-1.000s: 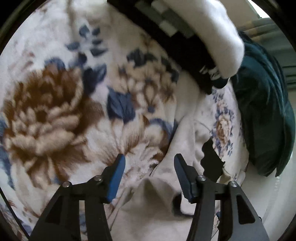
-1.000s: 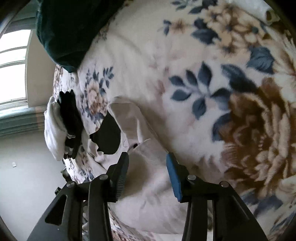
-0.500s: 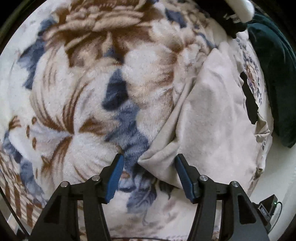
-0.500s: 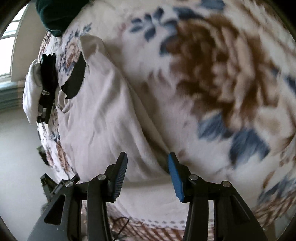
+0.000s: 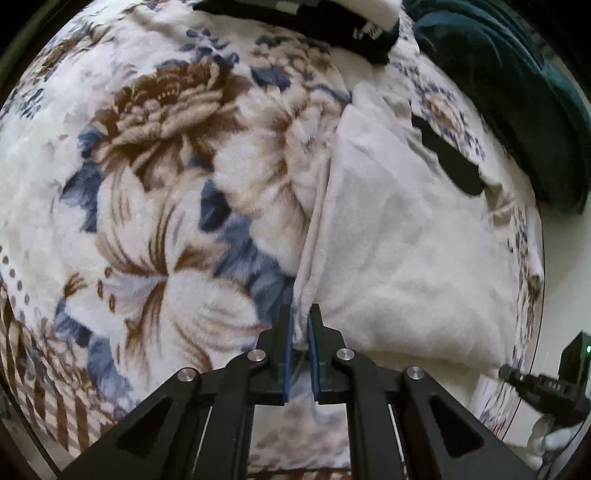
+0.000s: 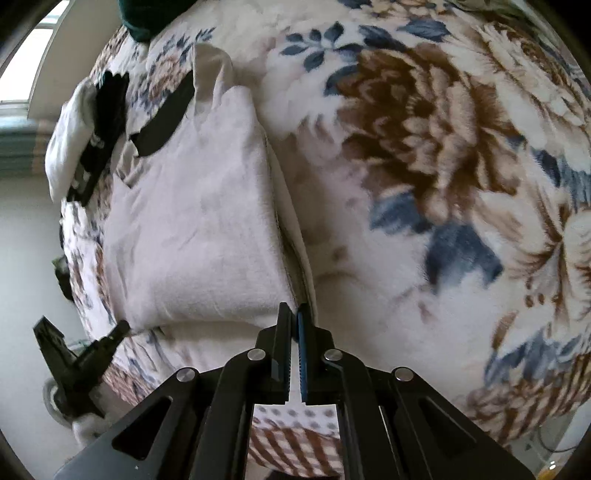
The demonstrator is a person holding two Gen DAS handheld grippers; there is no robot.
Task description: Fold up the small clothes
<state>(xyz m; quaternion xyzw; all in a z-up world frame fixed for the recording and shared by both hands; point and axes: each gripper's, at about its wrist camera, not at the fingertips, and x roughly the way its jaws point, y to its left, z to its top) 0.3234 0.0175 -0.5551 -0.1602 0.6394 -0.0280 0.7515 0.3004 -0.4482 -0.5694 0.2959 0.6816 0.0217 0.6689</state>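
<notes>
A cream garment (image 5: pixel 399 236) with a black patch (image 5: pixel 448 158) near its far end lies on a floral fleece blanket (image 5: pixel 159 177). My left gripper (image 5: pixel 300 314) is shut on the garment's near left corner. In the right wrist view the same garment (image 6: pixel 195 229) lies left of centre, with its black patch (image 6: pixel 166 118) at the far end. My right gripper (image 6: pixel 293 312) is shut on the garment's near right corner, at the edge of a fold. The blanket (image 6: pixel 424 166) fills the right side.
A dark green cushion (image 5: pixel 517 96) lies at the far right. A black and white folded piece (image 5: pixel 332 26) lies at the far end, also in the right wrist view (image 6: pixel 88 136). The other gripper's body (image 6: pixel 74 362) shows low left, off the bed's edge.
Both grippers have pulled back from the garment's far part to its near corners. Both were open and have now shut on the fabric.
</notes>
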